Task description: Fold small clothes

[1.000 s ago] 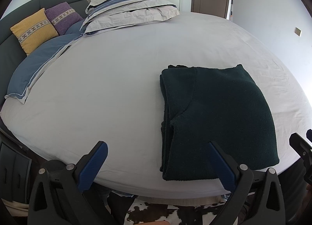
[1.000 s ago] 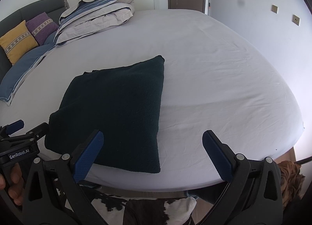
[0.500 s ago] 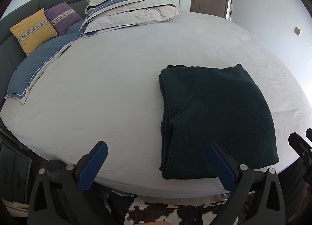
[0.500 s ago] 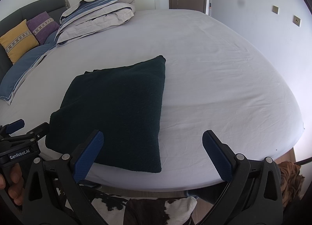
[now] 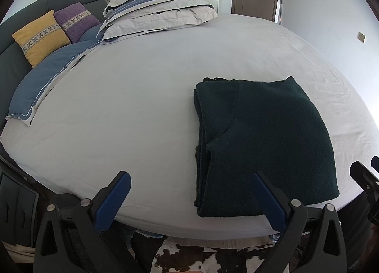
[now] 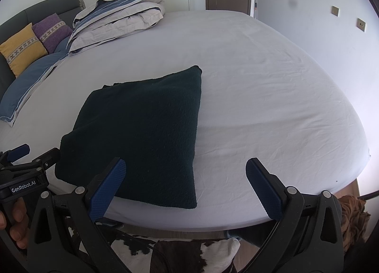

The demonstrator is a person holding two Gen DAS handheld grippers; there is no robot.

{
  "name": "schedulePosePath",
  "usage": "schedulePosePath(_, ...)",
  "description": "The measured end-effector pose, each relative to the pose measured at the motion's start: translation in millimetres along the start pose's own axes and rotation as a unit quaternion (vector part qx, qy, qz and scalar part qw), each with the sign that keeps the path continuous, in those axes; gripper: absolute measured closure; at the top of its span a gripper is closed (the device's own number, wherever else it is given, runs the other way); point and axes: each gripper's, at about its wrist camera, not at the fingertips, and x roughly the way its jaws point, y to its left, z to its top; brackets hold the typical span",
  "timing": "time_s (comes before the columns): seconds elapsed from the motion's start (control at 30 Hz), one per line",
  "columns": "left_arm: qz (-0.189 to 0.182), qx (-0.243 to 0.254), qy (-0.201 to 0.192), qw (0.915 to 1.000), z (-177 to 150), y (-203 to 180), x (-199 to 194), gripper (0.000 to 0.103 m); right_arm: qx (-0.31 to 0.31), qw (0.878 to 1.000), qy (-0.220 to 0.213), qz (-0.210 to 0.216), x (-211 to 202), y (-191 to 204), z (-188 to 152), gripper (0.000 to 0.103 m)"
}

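A dark green knitted garment [image 5: 263, 140] lies folded into a neat rectangle near the front edge of the bed's white sheet [image 5: 142, 88]; it also shows in the right wrist view [image 6: 139, 128]. My left gripper [image 5: 189, 198] is open and empty, held back from the bed edge, left of the garment. My right gripper [image 6: 187, 185] is open and empty, held just off the garment's front right corner. The left gripper also shows at the left edge of the right wrist view [image 6: 30, 159].
A folded grey and blue duvet [image 5: 161, 15] lies at the far side of the bed. Yellow [image 5: 40, 36] and purple [image 5: 75, 22] cushions lean on the dark headboard. A cowhide rug [image 6: 194, 256] lies on the floor below the bed edge.
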Motion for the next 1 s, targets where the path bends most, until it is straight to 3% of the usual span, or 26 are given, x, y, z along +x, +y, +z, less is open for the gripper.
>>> schedulePosePath(1.0, 0.003, 0.006, 0.0, 1.0, -1.3, 4.3, 0.6, 0.0, -0.008, 1.0, 0.003, 0.009, 3.7, -2.6, 0.7, 0.0)
